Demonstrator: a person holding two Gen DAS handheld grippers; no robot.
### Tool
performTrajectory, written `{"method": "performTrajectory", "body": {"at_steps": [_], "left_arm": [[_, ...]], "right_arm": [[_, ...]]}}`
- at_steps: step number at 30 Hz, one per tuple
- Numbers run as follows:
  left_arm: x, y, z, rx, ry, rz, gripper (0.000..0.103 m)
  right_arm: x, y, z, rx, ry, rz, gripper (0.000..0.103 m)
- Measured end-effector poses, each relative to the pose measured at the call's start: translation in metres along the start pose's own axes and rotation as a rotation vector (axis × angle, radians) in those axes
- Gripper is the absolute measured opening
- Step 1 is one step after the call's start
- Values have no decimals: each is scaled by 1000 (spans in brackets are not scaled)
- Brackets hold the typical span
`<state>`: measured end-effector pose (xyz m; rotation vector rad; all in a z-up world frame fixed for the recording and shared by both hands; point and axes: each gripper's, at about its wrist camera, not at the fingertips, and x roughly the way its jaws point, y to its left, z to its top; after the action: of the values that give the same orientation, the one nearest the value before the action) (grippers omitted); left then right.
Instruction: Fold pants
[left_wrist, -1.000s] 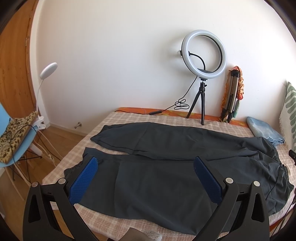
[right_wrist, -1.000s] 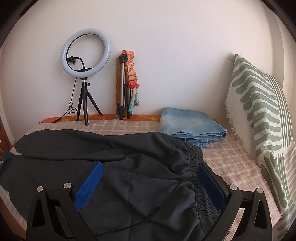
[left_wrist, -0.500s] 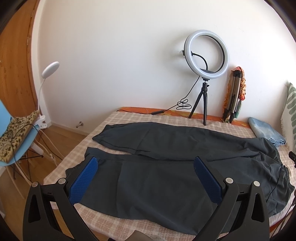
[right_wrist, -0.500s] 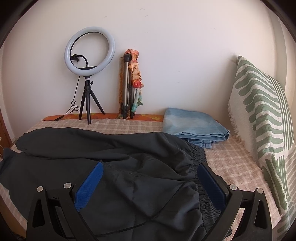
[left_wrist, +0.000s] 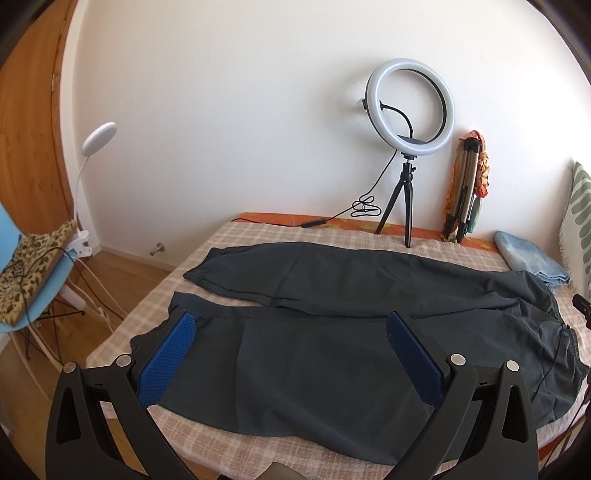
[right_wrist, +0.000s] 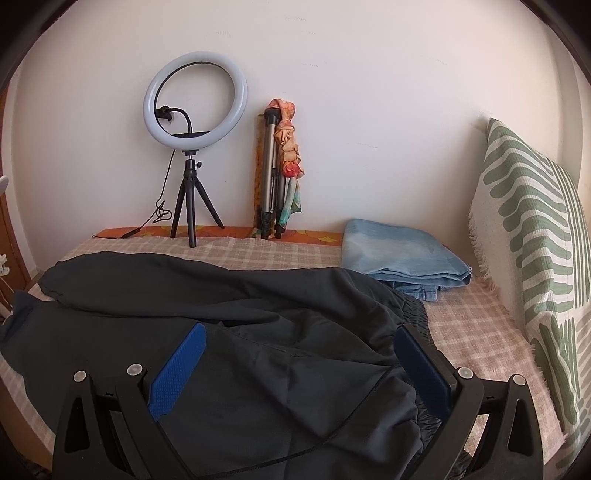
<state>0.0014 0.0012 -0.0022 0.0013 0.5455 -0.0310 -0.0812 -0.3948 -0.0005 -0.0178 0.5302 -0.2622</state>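
**Both grippers spread wide, nothing gripped, pants unfolded**

Both tongs are held above the near side of the bed, and neither has hold of anything. The left gripper (left_wrist: 290, 350) is seen with its blue pads (left_wrist: 168, 358) spread wide apart, clear of the cloth below. The right gripper (right_wrist: 299, 365) is likewise fully spread, its pads (right_wrist: 177, 369) framing the waist end without any fabric caught between them.

The dark pants (left_wrist: 332, 332) are laid out flat across the checked bedspread (left_wrist: 258, 236), legs side by side: one leg lies nearer the wall, the other nearer the grippers, with the cuffs toward the left and the gathered waistband (right_wrist: 417, 314) toward the right. A thin drawstring (right_wrist: 332, 424) is seen trailing over the cloth at the waist end. Folded blue jeans (right_wrist: 399, 254) rest just beyond the waistband, and a ring light (left_wrist: 409, 107) on its small tripod stands by the wall.

No fold is judged to have been made yet; the step in hand appears to be the approach before the first grasp. The next move probably calls for the left gripper to be lowered onto the near cuff and the right onto the near edge of the waistband, a single layer edge to be pinched at each, and the near leg to be carried over onto the far one. Care would be needed that the drawstring is not dragged along and that the waistband is not pushed into the jeans.
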Motion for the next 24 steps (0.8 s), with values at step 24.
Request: {"method": "performTrajectory", "body": {"at_steps": [24], "left_arm": [[11, 11, -3, -13, 48, -37, 103]], "right_arm": [[5, 14, 5, -13, 7, 49, 103]]}}
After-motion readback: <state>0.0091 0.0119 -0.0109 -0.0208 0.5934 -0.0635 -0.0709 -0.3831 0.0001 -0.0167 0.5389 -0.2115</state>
